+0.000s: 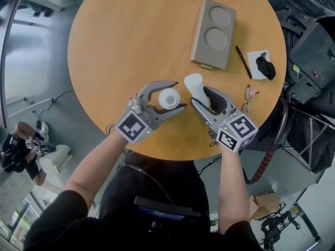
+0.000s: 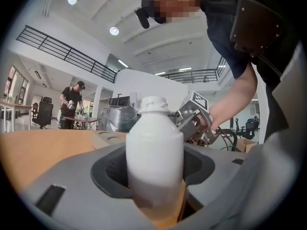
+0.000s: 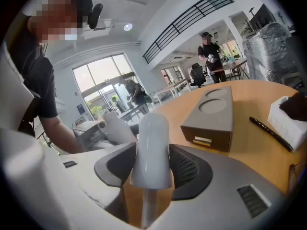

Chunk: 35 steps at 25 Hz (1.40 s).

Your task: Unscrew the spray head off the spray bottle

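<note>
Head view, surface: a round wooden surface (image 1: 131, 41) fills the upper part of the view; both tongs reach in over its near edge.
Head view, left tongs: the left tongs (image 1: 178, 95) pinch the white spray bottle (image 1: 169, 98), seen from above with its round mouth bare.
Head view, right tongs: the right tongs (image 1: 199, 94) pinch the white spray head (image 1: 194, 83), which is off the bottle and just beside it, not touching.
Head view, other things: a grey box (image 1: 213, 33) with two round hollows lies farther back. To its right are a dark pen (image 1: 243, 61) and a small white box (image 1: 259, 59) with something black on it. A pair of glasses (image 1: 249, 99) sits near the right edge.

Left gripper view, grip: both dark pads press on the upright bottle, one on each side of its body.
Left gripper view, bottle: its threaded neck stands open, with nothing on top. I cannot tell whether its base rests on the surface.
Left gripper view, behind: the right tongs and the hand that holds them show just past the bottle's shoulder.

Right gripper view, grip: the pads close on the two sides of the spray head, which stands upright with its rounded end up.
Right gripper view, tube: a thin tube (image 3: 146, 207) hangs from the head, down between the tongs.
Right gripper view, behind: the grey box, the pen and the white box lie on the surface to the right. The bottle in the left tongs shows at the left.
</note>
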Tool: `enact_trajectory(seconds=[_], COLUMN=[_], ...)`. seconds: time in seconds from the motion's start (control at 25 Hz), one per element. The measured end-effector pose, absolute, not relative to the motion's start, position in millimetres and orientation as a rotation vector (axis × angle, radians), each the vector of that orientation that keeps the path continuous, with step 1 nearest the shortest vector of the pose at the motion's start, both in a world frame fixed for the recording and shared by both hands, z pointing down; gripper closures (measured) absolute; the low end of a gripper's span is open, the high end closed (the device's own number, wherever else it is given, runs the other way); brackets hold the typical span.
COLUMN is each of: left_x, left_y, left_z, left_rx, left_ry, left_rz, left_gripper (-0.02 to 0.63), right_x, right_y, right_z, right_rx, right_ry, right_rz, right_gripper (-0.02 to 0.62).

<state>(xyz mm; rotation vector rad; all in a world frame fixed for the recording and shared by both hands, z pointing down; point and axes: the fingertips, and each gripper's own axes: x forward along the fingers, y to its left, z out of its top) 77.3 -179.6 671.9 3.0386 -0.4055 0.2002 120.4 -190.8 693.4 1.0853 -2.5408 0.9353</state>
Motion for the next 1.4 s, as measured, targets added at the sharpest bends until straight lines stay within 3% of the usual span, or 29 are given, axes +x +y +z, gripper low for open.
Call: enact_trajectory(seconds=[0.4, 1.08, 1.4], left_x=[77.5, 62.6, 57.6], left_y=[-178.4, -166.3, -156.8], left_z=[730.7, 757.8, 763.4], left_rx=[3.019, 2.973, 2.952], left_ry=[-0.43, -0.469, -0.488], left_rz=[0.272, 0.45, 0.49], left_gripper=[0.308, 0.308, 0.262], right_x=[112.1, 92.6, 92.8], right_y=[-188.9, -179.0, -166.5], right_z=[764.4, 786.0, 792.6], right_rx=[1.068, 1.046, 1.036], right_ry=[-2.355, -2.219, -2.192], right_rz=[0.848, 0.615, 0.642], right_gripper=[0.354, 0.356, 0.318])
